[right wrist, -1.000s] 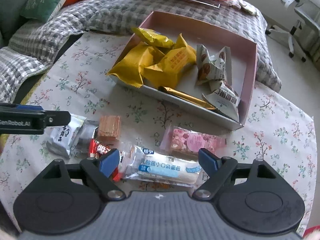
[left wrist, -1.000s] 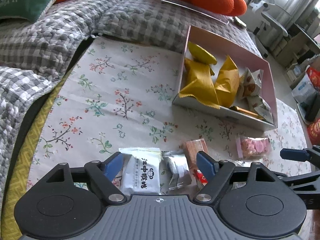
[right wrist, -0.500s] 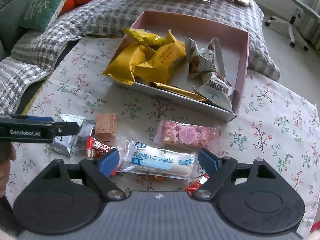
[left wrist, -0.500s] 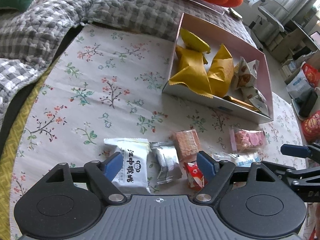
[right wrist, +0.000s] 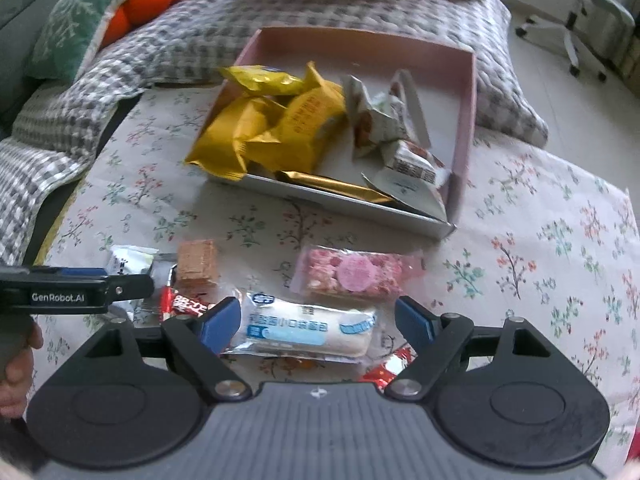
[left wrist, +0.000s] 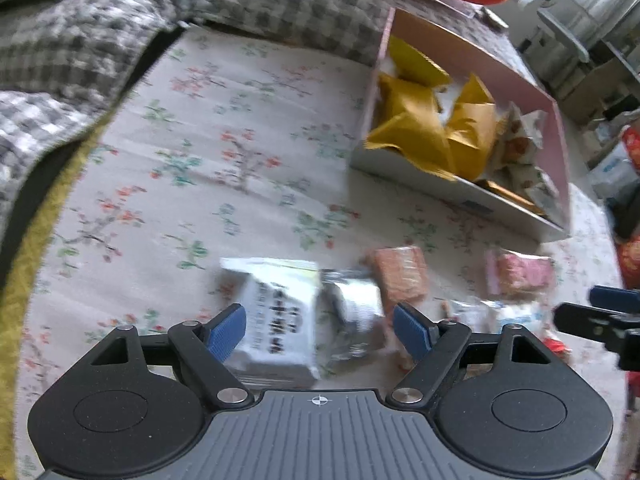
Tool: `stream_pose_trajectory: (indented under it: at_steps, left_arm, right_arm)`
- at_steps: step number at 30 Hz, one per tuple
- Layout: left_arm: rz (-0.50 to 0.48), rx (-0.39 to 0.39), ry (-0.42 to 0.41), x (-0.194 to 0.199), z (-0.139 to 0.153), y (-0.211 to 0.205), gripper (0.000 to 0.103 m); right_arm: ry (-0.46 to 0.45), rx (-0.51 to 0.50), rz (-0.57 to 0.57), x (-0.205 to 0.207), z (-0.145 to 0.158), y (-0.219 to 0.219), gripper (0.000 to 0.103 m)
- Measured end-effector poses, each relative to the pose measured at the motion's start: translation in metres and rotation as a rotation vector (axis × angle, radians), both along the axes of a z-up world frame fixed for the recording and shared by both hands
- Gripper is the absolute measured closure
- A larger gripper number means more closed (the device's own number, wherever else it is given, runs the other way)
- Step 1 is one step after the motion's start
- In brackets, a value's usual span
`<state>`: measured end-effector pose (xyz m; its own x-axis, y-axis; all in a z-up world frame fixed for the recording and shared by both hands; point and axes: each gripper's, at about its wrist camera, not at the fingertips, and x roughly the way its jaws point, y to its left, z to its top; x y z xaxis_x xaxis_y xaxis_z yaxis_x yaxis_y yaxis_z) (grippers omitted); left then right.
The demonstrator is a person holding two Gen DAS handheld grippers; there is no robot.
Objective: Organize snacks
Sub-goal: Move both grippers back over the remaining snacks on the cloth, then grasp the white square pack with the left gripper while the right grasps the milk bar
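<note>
left wrist view: the left claw (left wrist: 320, 330) gapes wide, gripping nothing — a white packet (left wrist: 276, 320) lies between its fingers on the flowered desk (left wrist: 200, 168).

right wrist view: the right claw (right wrist: 318, 322), jaws just narrowing a little yet wide and pressing nothing — straddles a bread packet (right wrist: 306, 330); the pink box (right wrist: 466, 120) sits beyond.

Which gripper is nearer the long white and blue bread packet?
Right. The right gripper frames the long white and blue bread packet between its open fingers; the left gripper hovers over the white pouch, further left.
</note>
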<state>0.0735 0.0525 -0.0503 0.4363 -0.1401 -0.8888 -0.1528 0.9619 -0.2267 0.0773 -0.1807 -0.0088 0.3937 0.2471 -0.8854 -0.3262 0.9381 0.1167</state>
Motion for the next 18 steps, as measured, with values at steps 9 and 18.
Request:
stream_pose_trajectory:
  at_steps: [9,18]
  left_arm:
    - [-0.043,0.097,0.020,-0.007,-0.010,0.002,0.035]
    - [-0.076,0.150,0.019,-0.008,-0.016,0.000,0.055]
  right_arm:
    - [0.046,-0.019,-0.004,0.003,-0.009,-0.001,0.026]
    - [0.063,-0.056,0.157,-0.009,-0.015,0.018,0.026]
